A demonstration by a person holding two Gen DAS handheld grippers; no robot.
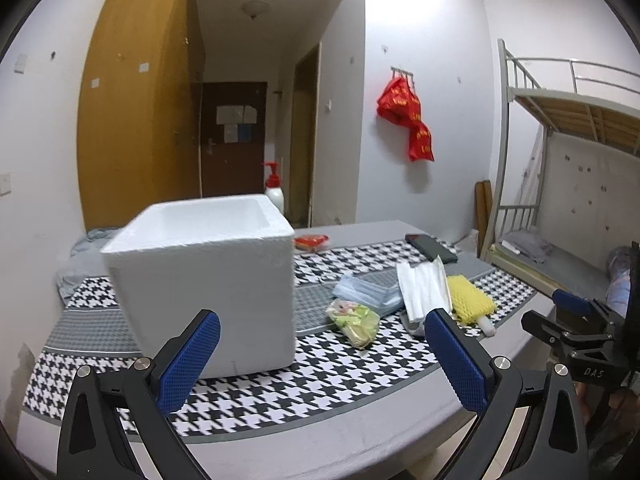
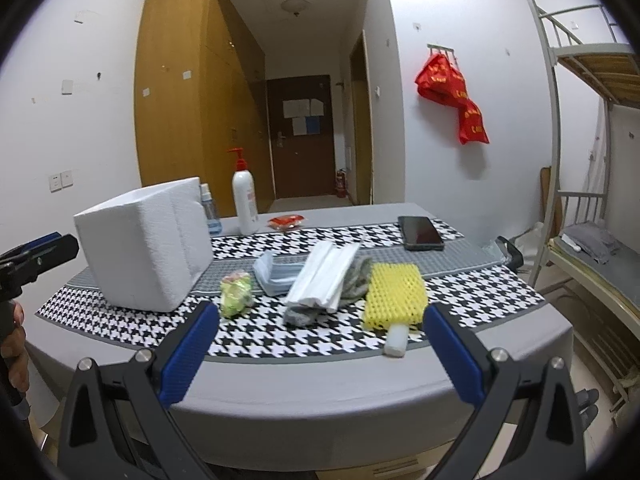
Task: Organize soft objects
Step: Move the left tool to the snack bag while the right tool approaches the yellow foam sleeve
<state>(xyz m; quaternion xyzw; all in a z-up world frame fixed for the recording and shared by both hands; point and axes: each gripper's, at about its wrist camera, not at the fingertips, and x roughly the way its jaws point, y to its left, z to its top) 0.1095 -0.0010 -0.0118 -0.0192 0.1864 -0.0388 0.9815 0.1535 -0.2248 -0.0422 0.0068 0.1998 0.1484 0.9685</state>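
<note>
A white foam box (image 1: 208, 280) (image 2: 146, 246) stands open-topped on the left of the table. To its right lie a green wrapped packet (image 1: 354, 320) (image 2: 236, 294), a stack of blue face masks (image 1: 366, 294) (image 2: 274, 276), a white folded tissue pack (image 1: 424, 286) (image 2: 324, 276) over a grey cloth (image 2: 356, 276), and a yellow foam net sleeve (image 1: 470, 298) (image 2: 394, 296) on a white tube. My left gripper (image 1: 322, 360) is open just in front of the box. My right gripper (image 2: 320, 354) is open above the table's near edge, empty.
A black phone (image 2: 422, 232) (image 1: 430, 246), a red packet (image 2: 286, 222) (image 1: 312, 242), a white pump bottle (image 2: 245, 202) and a small spray bottle (image 2: 210, 212) sit at the back. The table (image 2: 320, 396) wears a houndstooth runner. A bunk bed (image 2: 592, 220) stands right.
</note>
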